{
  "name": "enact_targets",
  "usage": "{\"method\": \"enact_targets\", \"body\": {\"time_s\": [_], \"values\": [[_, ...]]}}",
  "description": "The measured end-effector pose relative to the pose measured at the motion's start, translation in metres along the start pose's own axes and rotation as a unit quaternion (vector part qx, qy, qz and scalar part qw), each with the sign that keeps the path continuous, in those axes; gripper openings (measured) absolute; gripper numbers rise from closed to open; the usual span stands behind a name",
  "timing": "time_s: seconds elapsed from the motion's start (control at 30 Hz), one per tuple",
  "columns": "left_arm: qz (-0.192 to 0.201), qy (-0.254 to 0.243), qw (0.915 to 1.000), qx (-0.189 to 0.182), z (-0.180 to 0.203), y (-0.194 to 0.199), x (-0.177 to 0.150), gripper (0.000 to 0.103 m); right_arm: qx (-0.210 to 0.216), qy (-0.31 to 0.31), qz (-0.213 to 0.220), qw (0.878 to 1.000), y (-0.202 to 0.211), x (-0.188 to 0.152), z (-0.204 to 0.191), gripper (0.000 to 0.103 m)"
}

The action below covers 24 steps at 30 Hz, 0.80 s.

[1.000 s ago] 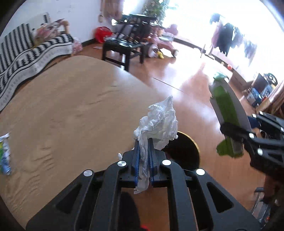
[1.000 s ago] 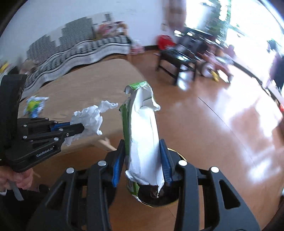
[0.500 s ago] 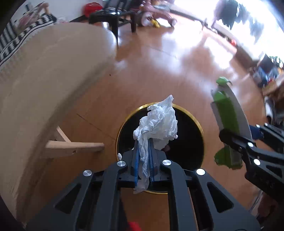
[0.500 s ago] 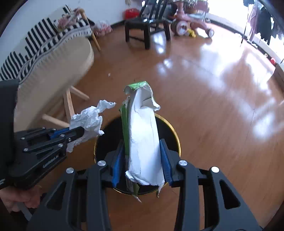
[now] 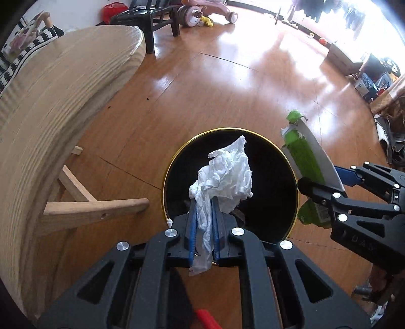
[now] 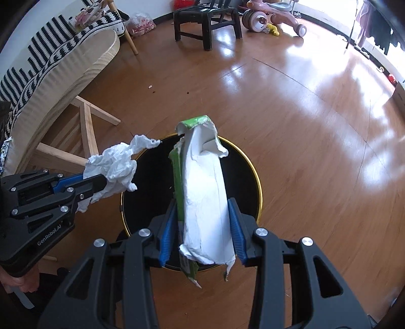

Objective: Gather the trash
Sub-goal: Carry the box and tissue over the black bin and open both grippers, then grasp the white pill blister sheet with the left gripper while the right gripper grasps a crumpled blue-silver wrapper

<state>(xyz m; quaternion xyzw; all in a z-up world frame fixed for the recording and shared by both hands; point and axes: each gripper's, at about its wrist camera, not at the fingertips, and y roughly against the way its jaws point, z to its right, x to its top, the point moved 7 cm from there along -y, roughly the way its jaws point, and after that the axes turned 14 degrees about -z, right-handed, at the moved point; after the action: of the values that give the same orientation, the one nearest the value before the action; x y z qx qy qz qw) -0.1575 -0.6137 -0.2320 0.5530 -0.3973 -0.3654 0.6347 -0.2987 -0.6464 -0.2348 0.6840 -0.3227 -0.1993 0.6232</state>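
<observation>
My left gripper (image 5: 203,215) is shut on a crumpled white tissue (image 5: 225,177) and holds it above the open mouth of a round black bin with a gold rim (image 5: 174,162) on the floor. My right gripper (image 6: 201,220) is shut on a torn green and white carton (image 6: 205,187), also above the bin (image 6: 255,177). In the left wrist view the carton (image 5: 303,157) and right gripper (image 5: 326,187) sit over the bin's right rim. In the right wrist view the tissue (image 6: 114,169) and left gripper (image 6: 101,181) sit over the bin's left rim.
A round wooden table (image 5: 50,106) with wooden legs (image 5: 93,207) stands close left of the bin. A black chair (image 6: 207,20), a pink ride-on toy (image 6: 273,15) and a striped sofa (image 6: 50,48) are farther back. Shiny wooden floor (image 6: 303,114) surrounds the bin.
Both grippers have swung from over the table to above the bin, still holding the tissue and the carton. The bin is now centred under both.
</observation>
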Motion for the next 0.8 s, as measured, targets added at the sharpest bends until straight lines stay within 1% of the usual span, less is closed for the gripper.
{"method": "enact_targets", "body": {"time_s": [0.17,0.2,0.23,0.27,0.3,0.33,0.4,0.43,0.47,0.57,0.7,0.73,0.8], "values": [[-0.003,-0.005,0.9999,-0.012,0.002,-0.001,-0.001,0.009,0.001,-0.004,0.004,1.0,-0.001,0.004,-0.005,0.042],[-0.007,-0.01,0.9998,-0.017,0.004,-0.002,-0.001,0.012,0.002,-0.005,0.004,1.0,0.0,0.005,-0.006,0.046],[-0.009,-0.012,0.9997,-0.016,0.004,-0.003,-0.002,0.022,0.002,-0.007,0.004,1.0,0.001,0.006,-0.005,0.053],[-0.011,-0.015,0.9997,-0.017,0.005,-0.004,-0.003,0.029,0.005,-0.008,0.006,1.0,0.003,0.007,-0.006,0.056],[-0.011,-0.016,0.9997,-0.017,0.005,-0.004,-0.004,0.05,0.007,-0.009,0.007,1.0,0.004,0.008,-0.006,0.06],[-0.008,-0.017,0.9997,-0.016,0.006,-0.003,-0.004,0.063,0.008,-0.009,0.01,1.0,0.006,0.009,-0.005,0.062],[0.001,-0.022,0.9997,-0.014,0.008,0.0,-0.004,0.069,0.007,-0.013,0.012,1.0,0.01,0.009,-0.003,0.064],[0.003,-0.024,0.9996,-0.014,0.009,0.001,-0.004,0.074,0.009,-0.015,0.013,1.0,0.011,0.01,-0.003,0.067],[0.003,-0.024,0.9996,-0.014,0.009,0.001,-0.005,0.076,0.012,-0.014,0.015,1.0,0.012,0.01,-0.003,0.068],[0.001,-0.02,0.9997,-0.01,0.008,0.003,-0.006,0.079,0.002,-0.005,0.014,1.0,0.015,0.011,-0.006,0.069],[0.005,-0.019,0.9998,-0.002,0.006,0.013,-0.007,0.09,0.004,-0.016,0.025,1.0,0.028,0.011,-0.004,0.072],[0.006,-0.017,0.9998,0.0,0.005,0.018,-0.007,0.09,0.003,-0.019,0.028,0.999,0.034,0.012,-0.003,0.072],[0.015,-0.013,0.9998,-0.009,0.002,0.034,-0.008,0.09,0.003,-0.022,0.037,0.999,0.049,0.011,-0.004,0.072]]}}
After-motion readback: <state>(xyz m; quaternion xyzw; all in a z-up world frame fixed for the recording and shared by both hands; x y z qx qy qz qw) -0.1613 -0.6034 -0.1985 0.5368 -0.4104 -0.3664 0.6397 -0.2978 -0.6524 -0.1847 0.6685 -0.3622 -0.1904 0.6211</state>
